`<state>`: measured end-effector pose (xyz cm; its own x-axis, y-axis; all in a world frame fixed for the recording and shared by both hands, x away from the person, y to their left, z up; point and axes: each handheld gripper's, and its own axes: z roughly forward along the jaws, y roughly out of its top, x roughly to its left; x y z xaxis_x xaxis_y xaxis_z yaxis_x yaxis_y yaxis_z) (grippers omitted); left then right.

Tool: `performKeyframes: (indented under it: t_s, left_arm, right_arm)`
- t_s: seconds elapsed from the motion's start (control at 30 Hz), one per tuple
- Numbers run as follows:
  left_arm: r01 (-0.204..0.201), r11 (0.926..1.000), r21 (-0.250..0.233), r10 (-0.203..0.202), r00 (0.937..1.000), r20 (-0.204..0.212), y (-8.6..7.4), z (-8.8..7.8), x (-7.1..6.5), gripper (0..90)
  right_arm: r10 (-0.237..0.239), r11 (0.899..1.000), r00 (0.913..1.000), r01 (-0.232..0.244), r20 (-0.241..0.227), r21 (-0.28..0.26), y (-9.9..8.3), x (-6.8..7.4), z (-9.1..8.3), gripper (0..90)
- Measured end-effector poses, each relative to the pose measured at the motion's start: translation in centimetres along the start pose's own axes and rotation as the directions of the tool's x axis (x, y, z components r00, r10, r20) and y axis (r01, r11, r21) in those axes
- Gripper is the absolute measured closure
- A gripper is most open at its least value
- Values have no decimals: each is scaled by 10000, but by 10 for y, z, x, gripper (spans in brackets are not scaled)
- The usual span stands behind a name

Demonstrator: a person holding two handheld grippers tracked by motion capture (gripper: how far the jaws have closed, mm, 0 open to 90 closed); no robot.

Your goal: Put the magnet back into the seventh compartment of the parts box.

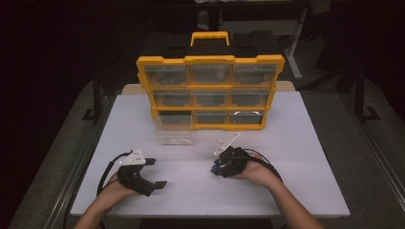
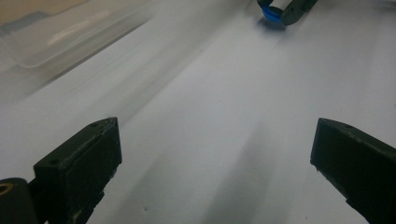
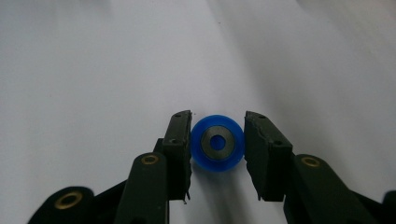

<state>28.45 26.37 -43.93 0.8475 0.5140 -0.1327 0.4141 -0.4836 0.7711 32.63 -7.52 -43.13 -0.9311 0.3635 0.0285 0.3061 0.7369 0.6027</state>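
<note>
The right hand-held gripper (image 3: 217, 140) has its two black jaws closed on a small blue wheel (image 3: 217, 149) with a grey metal hub at its middle; in the right gripper view the wheel sits at the centre of the frame, pressed from both sides, with the white tabletop (image 3: 93, 60) behind it. In the high view this gripper (image 1: 217, 169) lies in the lower middle of the frame, held in the person's right hand (image 1: 255, 172), its tip turned toward the left of the picture, and a speck of blue shows at that tip. In the left gripper view the same wheel (image 2: 271, 12) appears at the top edge, right of centre, pinched by the far gripper.

The left hand-held gripper (image 1: 156, 172) rests at the lower left of the high view with its jaws wide apart and nothing between them; its own view shows bare tabletop between the two black jaws.

A clear plastic drawer (image 1: 173, 134) stands on the tabletop just in front of the yellow and black organiser case (image 1: 210, 60), which stands upright at the upper middle of the frame with three rows of clear drawers. The lower left slot of the case looks open.
</note>
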Motion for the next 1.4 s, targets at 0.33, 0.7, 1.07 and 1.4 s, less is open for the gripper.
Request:
performKeyframes:
  t_s: [0.33,0.7,1.07,1.4]
  left_arm:
    - [3,10000,13,-3,10000,16,0,0,-1,16]
    - [-85,10000,23,85,10000,7,-1,0,-1,17]
    - [-138,9999,-92,138,9999,-47,0,0,-1,17]
    - [-19,10000,87,19,10000,59,0,0,-1,17]
  right_arm:
    - [360,9993,9992,-359,163,-51,10,-5,-8,614]
    - [582,9982,9976,-575,386,-186,17,-11,-15,614]
    - [759,9969,9955,-746,565,-261,32,-17,-21,614]
    - [653,9974,9961,-633,599,-345,43,-24,-25,614]
